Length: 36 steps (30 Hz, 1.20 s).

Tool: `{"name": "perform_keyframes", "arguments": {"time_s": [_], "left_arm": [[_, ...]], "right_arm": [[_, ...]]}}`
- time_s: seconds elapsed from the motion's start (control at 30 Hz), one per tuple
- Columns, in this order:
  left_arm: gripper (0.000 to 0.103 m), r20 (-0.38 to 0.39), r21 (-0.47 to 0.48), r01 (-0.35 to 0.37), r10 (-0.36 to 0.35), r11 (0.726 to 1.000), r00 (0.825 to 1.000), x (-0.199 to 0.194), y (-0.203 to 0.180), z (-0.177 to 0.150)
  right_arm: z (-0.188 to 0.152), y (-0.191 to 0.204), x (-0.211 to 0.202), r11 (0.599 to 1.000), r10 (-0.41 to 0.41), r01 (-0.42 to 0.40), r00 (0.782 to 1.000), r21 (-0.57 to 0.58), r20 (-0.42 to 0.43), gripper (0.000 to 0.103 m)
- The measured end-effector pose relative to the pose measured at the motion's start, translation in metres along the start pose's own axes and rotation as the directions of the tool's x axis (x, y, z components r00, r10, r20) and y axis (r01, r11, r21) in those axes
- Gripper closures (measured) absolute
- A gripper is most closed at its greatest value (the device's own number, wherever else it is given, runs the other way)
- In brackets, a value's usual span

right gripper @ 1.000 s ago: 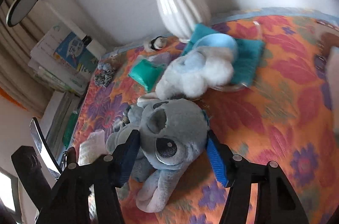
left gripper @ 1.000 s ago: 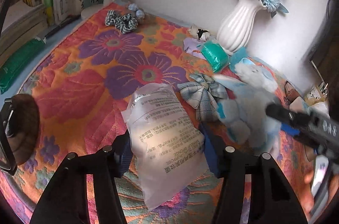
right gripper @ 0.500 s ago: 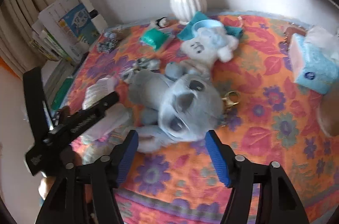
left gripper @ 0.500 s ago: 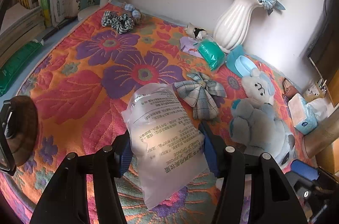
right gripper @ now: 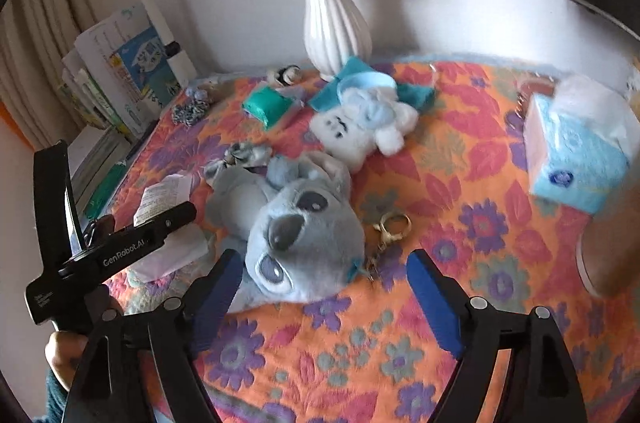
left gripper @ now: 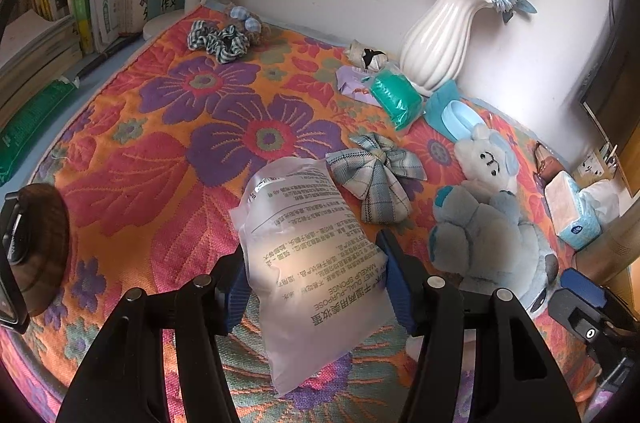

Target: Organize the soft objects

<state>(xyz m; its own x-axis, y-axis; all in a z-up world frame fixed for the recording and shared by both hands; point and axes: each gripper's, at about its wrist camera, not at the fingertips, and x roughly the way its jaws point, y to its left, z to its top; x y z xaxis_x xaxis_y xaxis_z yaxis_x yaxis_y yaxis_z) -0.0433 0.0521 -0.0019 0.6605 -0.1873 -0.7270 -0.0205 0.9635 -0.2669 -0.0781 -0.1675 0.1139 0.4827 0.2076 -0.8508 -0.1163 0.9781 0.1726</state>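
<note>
Our left hand-held gripper (left gripper: 316, 279) pinches the sponge packet (left gripper: 316, 263). Our right hand-held gripper (right gripper: 324, 287), jaws just widened, straddles the grey plush (right gripper: 304, 235) without touching.

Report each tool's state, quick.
Left tool: shut on the sponge bag.
Right tool: open, jaws just widened, grey plush released between them.

Grey plush koala (right gripper: 298, 235) on floral cloth (right gripper: 460, 223), between parted gripper (right gripper: 324, 287) jaws

Right gripper (right gripper: 324, 287) lets go, jaws just opened wide and clear | grey-blue big-eyed plush toy (right gripper: 296, 239) now lies on orange floral quilted cloth (right gripper: 460, 243) beside white plush
</note>
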Motion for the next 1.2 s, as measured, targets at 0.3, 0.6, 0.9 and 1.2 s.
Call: {"name": "perform_keyframes", "arguments": {"time_s": [0.3,0.6,0.9,1.2], "left_arm": [[0.047,-0.002,0.012,0.001,-0.001,1.0,1.0,0.001,0.0,0.0],[0.047,-0.003,0.012,0.002,-0.002,1.0,1.0,0.0,-0.001,0.0],[0.046,-0.006,0.012,0.006,-0.006,1.0,1.0,0.001,-0.001,-0.001],[0.043,-0.013,0.022,0.008,-0.008,1.0,1.0,0.002,-0.002,-0.001]], "right_arm": [[-0.011,0.0,0.02,0.996,0.09,-0.09,0.996,0.003,-0.007,0.019],[-0.012,-0.008,0.023,0.993,0.114,-0.113,0.993,0.038,-0.009,0.016],[-0.012,-0.008,0.024,0.992,0.117,-0.116,0.993,0.043,-0.019,0.016],[-0.012,-0.011,0.025,0.991,0.122,-0.12,0.992,0.059,-0.02,0.016]]}}
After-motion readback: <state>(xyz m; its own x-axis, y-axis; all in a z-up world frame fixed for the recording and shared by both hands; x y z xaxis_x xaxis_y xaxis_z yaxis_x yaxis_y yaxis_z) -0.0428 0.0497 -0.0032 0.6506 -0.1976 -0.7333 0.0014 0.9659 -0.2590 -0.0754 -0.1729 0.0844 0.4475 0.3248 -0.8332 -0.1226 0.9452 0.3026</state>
